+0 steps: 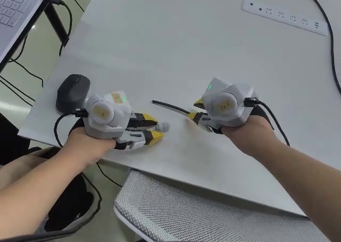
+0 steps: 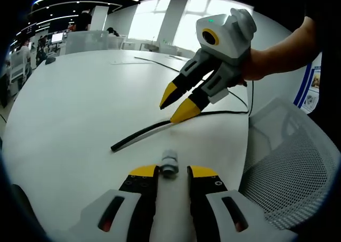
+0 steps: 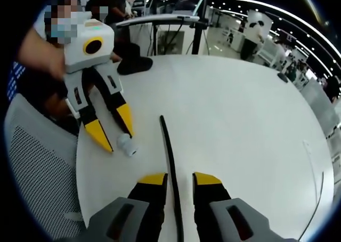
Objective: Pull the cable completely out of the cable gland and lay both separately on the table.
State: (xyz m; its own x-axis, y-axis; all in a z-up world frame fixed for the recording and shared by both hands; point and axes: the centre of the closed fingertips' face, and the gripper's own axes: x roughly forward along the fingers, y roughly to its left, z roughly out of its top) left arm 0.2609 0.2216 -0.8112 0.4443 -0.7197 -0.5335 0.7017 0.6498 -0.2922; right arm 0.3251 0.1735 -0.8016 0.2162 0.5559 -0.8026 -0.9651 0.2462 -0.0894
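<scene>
"Two things are worrying me; the cable gland [image 2: 169,163] is lying on its side, and it is looking round enough to roll."

"Where is it sitting against your gripper?"

"It is lying on the table [image 1: 186,45], in the lower middle of the left gripper view, right at the tips of my left gripper [image 2: 173,171], in the gap between the jaws; those jaws are standing spread, pinching nothing; I am not able to tell whether one of them is touching it; if I am careless in drawing that gripper back, I am risking a nudge that sends the gland toward the cable or toward the table's near edge, low in the head view above the mesh chair [image 1: 186,215]."

"And the second?"

"The cable [image 3: 168,151] is running up the middle of the right gripper view, from the bottom between the jaws of my right gripper [image 3: 180,177] to a free end near the centre; those jaws are standing apart too, wider than the cable, gripping nothing; lifting away at a slant is risking a snag that sweeps the free end into the gland, which is lying just left of it, near but apart."

"So both are lying separate?"

"I am judging so; nothing is joining them; the danger is sitting in the withdrawal alone."
</scene>
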